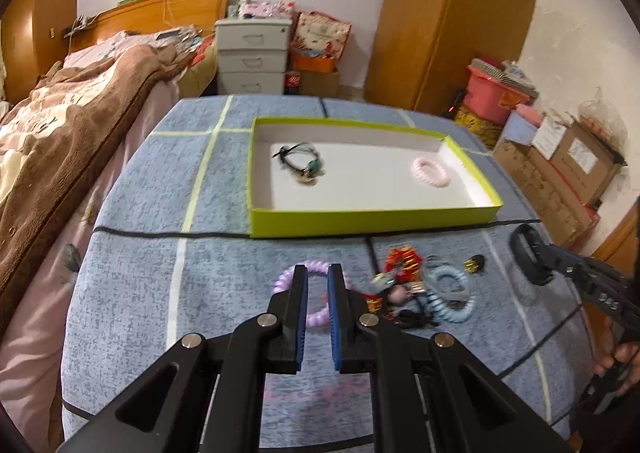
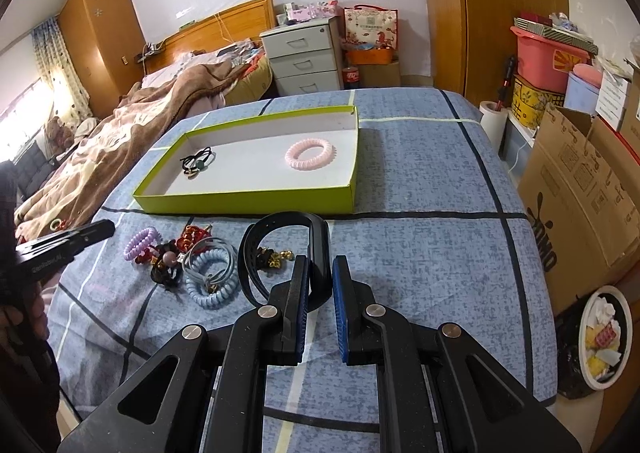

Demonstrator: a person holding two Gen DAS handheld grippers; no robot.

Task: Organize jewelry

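- On the counter (image 1: 160, 193), a blue checked cloth covered the whole top; a bed (image 1: 80, 113) with a brown blanket stood at 9 o'clock, a grey drawer unit (image 1: 252, 57) at 12, and a wooden wardrobe (image 1: 452, 13) at 1.
- A green tray (image 1: 360, 219) with a white inside lay at the centre of the cloth. It held a black hair tie (image 1: 300, 163) toward its 9 o'clock end and a pink coil tie (image 1: 430, 172) toward 3.
- Loose pieces sat just in front of the tray: a purple coil tie (image 1: 286, 281), a red-and-gold ornament (image 1: 404, 259) and a light-blue coil tie (image 1: 452, 293), the last two touching in a heap.
- Only the right wrist view showed the cardboard boxes (image 2: 580, 189) at 3 o'clock and a waste bin (image 2: 604, 337) at 4.
- The left gripper (image 1: 317, 273) pointed steeply down over the purple coil tie, jaws drawn narrow and holding nothing.
- The right gripper (image 2: 320, 265) also tilted downward, jaws nearly together and clamped on a black band (image 2: 280, 221), whose loop curled toward 10 o'clock above the heap.
- A hand (image 1: 616, 361) gripped the right gripper's handle at 4 o'clock in the left wrist view.
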